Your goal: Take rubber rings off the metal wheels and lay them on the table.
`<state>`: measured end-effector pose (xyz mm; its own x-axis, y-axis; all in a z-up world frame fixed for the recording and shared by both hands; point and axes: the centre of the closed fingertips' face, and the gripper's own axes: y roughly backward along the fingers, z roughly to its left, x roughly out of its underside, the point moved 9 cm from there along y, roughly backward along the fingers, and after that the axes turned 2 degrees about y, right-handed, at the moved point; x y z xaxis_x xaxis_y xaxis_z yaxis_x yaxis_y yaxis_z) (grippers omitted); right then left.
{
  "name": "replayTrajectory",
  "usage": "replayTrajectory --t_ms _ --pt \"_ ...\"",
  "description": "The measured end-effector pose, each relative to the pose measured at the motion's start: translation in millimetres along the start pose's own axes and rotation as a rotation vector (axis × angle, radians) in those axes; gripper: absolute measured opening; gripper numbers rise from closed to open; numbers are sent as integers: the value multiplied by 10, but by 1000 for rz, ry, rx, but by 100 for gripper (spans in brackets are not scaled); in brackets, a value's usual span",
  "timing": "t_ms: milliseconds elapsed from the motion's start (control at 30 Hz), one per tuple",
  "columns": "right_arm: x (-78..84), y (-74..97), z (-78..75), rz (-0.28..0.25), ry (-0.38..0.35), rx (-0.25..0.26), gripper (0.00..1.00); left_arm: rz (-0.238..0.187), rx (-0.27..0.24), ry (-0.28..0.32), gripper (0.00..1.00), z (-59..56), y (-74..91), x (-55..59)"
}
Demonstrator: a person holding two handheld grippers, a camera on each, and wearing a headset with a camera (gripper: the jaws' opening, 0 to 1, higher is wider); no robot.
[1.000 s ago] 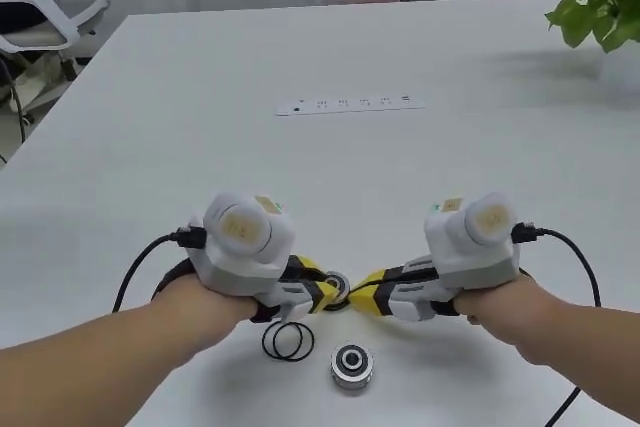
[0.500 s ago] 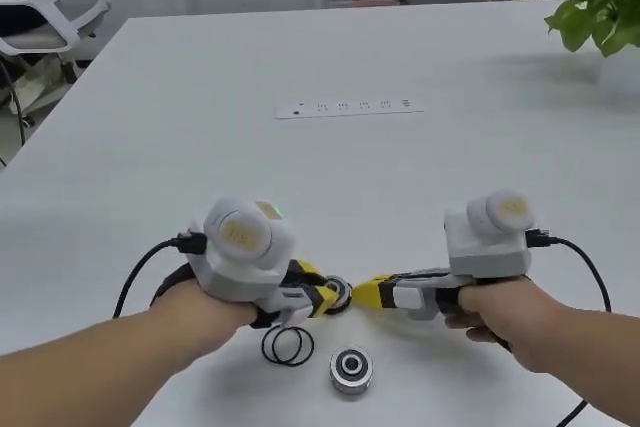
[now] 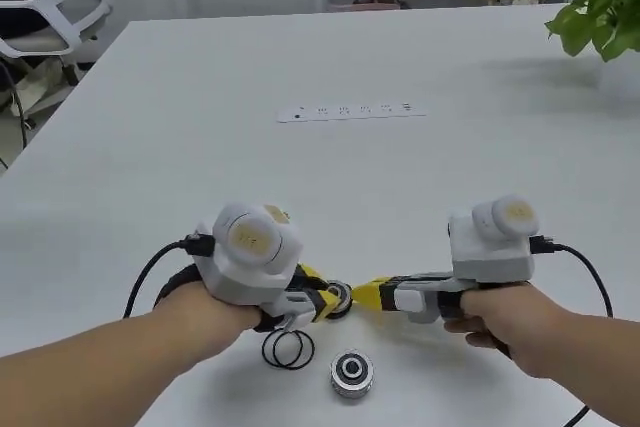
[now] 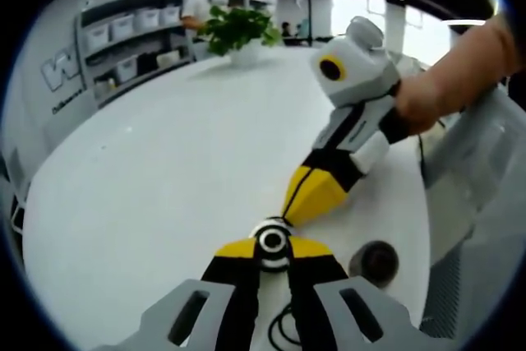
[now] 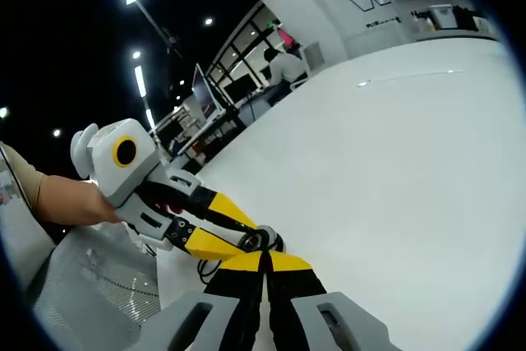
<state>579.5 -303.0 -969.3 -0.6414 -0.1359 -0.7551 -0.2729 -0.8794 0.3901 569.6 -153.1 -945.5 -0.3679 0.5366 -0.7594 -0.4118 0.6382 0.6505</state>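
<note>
The left gripper (image 3: 322, 299) has its fingers clamped on a small metal wheel (image 3: 338, 295), holding it just above the table (image 3: 300, 177). In the left gripper view the wheel (image 4: 272, 238) sits between the two yellow fingertips (image 4: 237, 248) with its hub facing the camera.

The right gripper (image 3: 363, 294) points at that wheel from the other side, and its yellow tip reaches the rim. In the right gripper view its fingers (image 5: 286, 262) are pressed together, with almost no gap. Whether a rubber ring is pinched between them cannot be told.

Two black rubber rings (image 3: 287, 349) lie flat on the table, overlapping, just below the left gripper on the person's side. A second metal wheel (image 3: 352, 371) rests on the table near them, to their right and apart from both grippers. It also shows in the left gripper view (image 4: 374, 261).

Farther back on the table lies a white power strip (image 3: 350, 109). A leafy plant (image 3: 600, 2) stands at the far right corner.
</note>
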Motion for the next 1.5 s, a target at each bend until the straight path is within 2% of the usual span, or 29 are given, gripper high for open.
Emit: replayTrajectory --t_ms 1000,1367,1400,1433,1467,1500 --pt "-26 -34 66 11 41 -7 0 8 -2 0 12 -5 8 -6" --pt "-40 -71 125 13 59 -25 0 8 -3 0 12 -6 4 -4" --pt "-63 -89 160 -13 43 -56 0 8 -2 1 12 -9 3 -4" --pt "-61 -82 157 6 48 -37 0 9 -5 1 12 -10 3 -4" --pt "-63 -78 155 10 72 -42 0 8 -4 2 12 -11 2 -3" --pt "-58 -72 150 6 57 -43 0 7 -4 2 12 -11 2 -3"
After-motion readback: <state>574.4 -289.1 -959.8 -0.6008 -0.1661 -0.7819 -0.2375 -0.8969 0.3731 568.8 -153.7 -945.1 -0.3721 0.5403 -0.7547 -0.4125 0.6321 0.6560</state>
